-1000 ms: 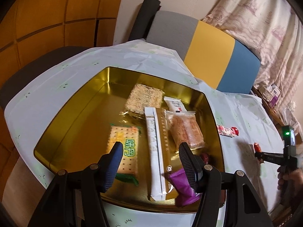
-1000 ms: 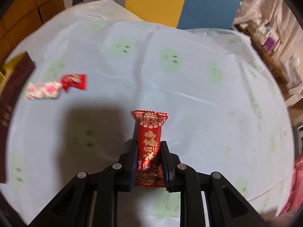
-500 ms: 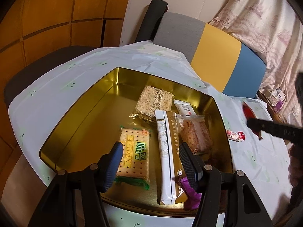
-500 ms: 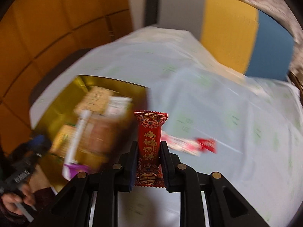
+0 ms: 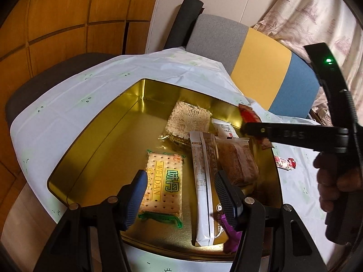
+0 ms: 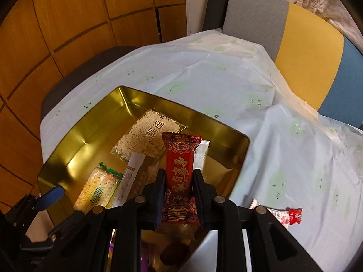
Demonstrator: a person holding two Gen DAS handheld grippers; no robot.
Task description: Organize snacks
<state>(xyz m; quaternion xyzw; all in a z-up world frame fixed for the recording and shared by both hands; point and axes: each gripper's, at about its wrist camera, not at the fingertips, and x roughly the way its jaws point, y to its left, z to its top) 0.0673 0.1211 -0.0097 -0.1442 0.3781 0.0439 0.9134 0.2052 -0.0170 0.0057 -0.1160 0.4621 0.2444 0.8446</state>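
Carried over from the bare cloth, the right gripper (image 6: 179, 198) now hangs above the gold tin's (image 6: 240, 156) right end, jaws easing apart yet seemingly still pinching the red candy (image 6: 180, 170), whose long axis points along the fingers, into the tin.

The red candy packet (image 6: 180, 176), gripped a second ago above the bare tablecloth (image 6: 283, 136), has been carried by the right gripper (image 6: 179, 201) across to the gold tin (image 6: 240, 158) and is now held above its right part, over the snacks lying there. The jaws are being eased open, with the packet between them. In the left wrist view, the right gripper (image 5: 246, 128) has been brought from the far right edge to over the tin's rim (image 5: 145, 80).
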